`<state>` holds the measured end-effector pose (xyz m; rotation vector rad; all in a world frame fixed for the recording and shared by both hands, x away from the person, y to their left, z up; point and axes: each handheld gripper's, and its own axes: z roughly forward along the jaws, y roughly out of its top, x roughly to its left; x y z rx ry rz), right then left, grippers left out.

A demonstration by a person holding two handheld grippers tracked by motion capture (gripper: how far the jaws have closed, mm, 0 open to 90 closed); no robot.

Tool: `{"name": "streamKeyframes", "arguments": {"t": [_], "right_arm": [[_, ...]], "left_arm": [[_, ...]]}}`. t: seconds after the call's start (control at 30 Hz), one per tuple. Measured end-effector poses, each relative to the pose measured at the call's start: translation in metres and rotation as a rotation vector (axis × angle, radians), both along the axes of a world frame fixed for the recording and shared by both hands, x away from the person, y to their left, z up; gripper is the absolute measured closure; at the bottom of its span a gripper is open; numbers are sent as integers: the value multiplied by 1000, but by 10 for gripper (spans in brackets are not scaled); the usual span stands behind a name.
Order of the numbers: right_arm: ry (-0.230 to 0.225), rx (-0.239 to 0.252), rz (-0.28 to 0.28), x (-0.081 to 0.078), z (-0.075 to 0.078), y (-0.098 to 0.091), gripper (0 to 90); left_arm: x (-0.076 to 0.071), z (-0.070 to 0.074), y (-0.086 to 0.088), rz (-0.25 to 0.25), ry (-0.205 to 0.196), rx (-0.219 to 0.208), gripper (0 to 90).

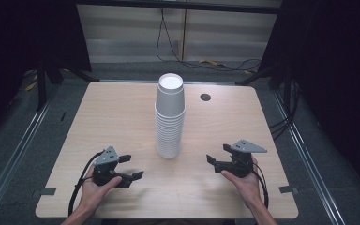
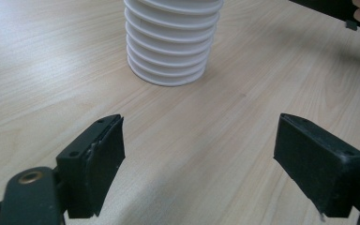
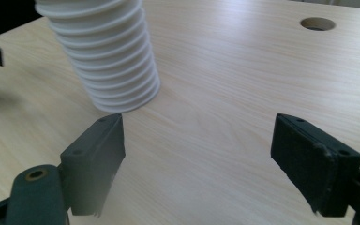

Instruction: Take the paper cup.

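Cups of white paper, nested upside down into one tall ribbed stack [image 1: 170, 117], are standing upright near the middle of the pale wooden table [image 1: 122, 122], with a small round cable hole [image 1: 205, 97] lying behind and to the right of them. The left gripper [image 1: 132, 167] is resting low at the near left, held in the person's left hand [image 1: 95, 186], its black jaws standing wide apart with bare tabletop between them. The right gripper [image 1: 219, 157] is sitting at the near right in the right hand [image 1: 243, 183], jaws likewise spread and gripping nothing. Both are pointing inward at the stack, each well apart from it.
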<state>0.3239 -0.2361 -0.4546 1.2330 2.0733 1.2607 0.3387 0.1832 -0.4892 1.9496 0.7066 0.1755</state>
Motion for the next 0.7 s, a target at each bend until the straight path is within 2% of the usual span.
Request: {"name": "streamKeyframes", "arguments": {"t": [0.13, 0.2, 0.3, 0.37, 0.47, 0.6, 0.7], "right_arm": [[-9, -13, 19, -1, 4, 4, 160], [-7, -2, 27, -1, 7, 4, 158], [-12, 17, 47, -1, 14, 6, 159], [-14, 30, 71, 0, 17, 7, 191], [-22, 39, 87, 0, 23, 11, 192], [-34, 40, 100, 1, 28, 17, 186], [-41, 44, 130, 1, 31, 24, 186]], "left_arm": [[-3, 0, -1, -4, -16, 25, 163], [-5, 1, -2, -10, -28, 30, 163], [-4, 2, -2, -11, -29, 18, 164], [-3, 1, -1, -11, -25, 19, 163], [-4, 1, -1, -16, -24, 22, 163], [-7, 1, -1, -26, -24, 24, 163], [-8, 2, 0, -31, -32, 24, 163]]}}
